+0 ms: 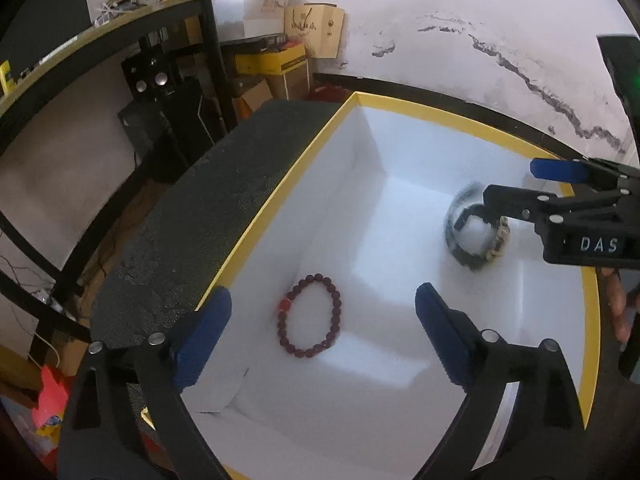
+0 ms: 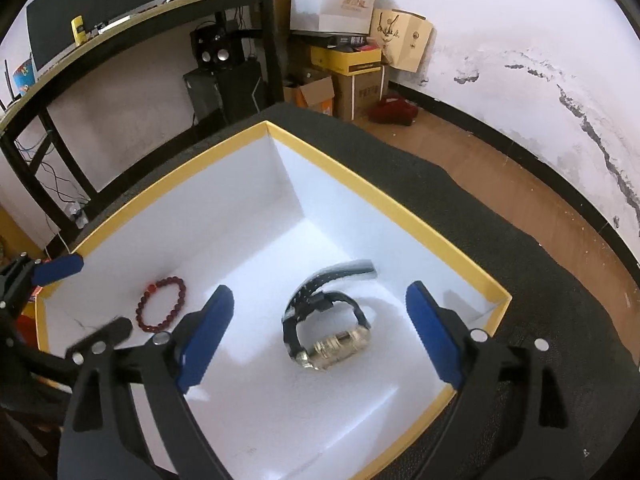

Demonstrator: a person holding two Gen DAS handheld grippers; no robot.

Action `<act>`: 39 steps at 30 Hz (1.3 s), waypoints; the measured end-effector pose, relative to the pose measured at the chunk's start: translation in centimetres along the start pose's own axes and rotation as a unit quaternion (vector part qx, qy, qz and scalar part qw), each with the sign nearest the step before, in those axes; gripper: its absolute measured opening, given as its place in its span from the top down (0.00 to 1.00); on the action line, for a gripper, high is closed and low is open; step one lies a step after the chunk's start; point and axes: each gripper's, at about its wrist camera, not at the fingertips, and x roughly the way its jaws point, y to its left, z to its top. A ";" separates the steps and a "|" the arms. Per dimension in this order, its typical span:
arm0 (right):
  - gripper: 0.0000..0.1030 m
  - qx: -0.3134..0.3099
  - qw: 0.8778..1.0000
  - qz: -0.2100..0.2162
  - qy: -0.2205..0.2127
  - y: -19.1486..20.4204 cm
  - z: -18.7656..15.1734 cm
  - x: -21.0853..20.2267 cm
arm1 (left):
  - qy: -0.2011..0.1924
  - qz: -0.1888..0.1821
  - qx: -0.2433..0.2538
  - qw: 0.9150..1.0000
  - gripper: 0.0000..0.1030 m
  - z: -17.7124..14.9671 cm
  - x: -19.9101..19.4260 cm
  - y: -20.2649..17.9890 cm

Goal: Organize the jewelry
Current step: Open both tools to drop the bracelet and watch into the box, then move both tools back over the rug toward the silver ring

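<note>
I am in what looks like a cluttered home office or storeroom. My work surface is a desk (image 2: 520,280) covered with dark textured cloth. Beside it stands a black-framed side desk (image 2: 132,32) piled with papers and small items, with a pair of speakers (image 2: 214,54) and a dark computer tower (image 2: 228,92) underneath. Cardboard cartons (image 2: 352,80) and paper shopping bags (image 2: 340,4) are stacked in the corner. The floor (image 2: 500,184) is wood laminate, and the white wall (image 2: 540,60) is stained and peeling along a dark crack.
</note>
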 end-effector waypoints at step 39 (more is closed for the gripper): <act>0.09 0.174 0.964 -0.179 -0.094 -21.6 -22.3 -28.3 | -0.044 -0.136 0.126 0.982 0.06 -2.0 -9.1 -25.8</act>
